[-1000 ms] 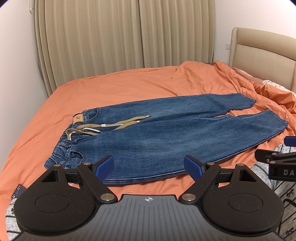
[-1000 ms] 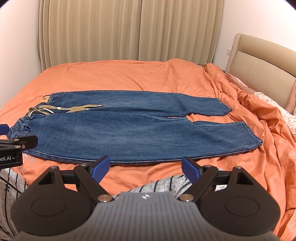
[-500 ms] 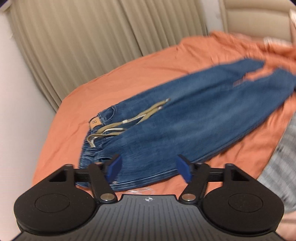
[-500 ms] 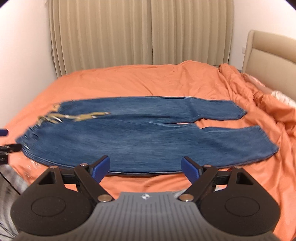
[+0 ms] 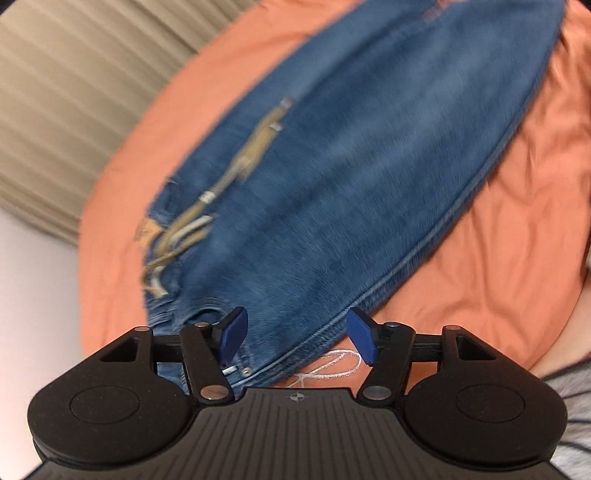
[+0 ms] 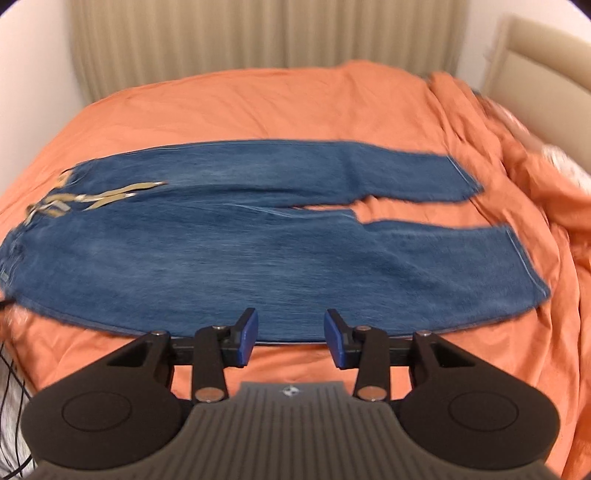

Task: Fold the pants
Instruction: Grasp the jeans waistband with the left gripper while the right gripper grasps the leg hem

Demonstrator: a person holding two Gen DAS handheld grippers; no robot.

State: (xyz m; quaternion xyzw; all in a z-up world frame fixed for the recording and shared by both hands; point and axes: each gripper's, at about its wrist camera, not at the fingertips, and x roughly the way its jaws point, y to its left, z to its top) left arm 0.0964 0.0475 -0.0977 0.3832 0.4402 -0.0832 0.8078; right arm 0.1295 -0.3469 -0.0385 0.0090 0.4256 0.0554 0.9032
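Blue jeans (image 6: 236, 254) lie flat across an orange bedsheet (image 6: 295, 107), waistband out at nine o'clock in the right wrist view, both legs running toward three o'clock, hems apart. Tan drawstrings (image 6: 107, 195) trail over the waist end. Beige pleated curtains (image 6: 258, 33) fill twelve o'clock, white wall at either side, and a padded beige headboard (image 6: 535, 62) sits at two o'clock.

The left gripper (image 5: 295, 334) is tilted over the waistband corner, jaws set wide, nothing pinched, a loose white thread (image 5: 332, 365) just below them. The right gripper (image 6: 291, 338) has just been closing; its jaws stand partly apart above the near leg's edge, nothing between the pads.
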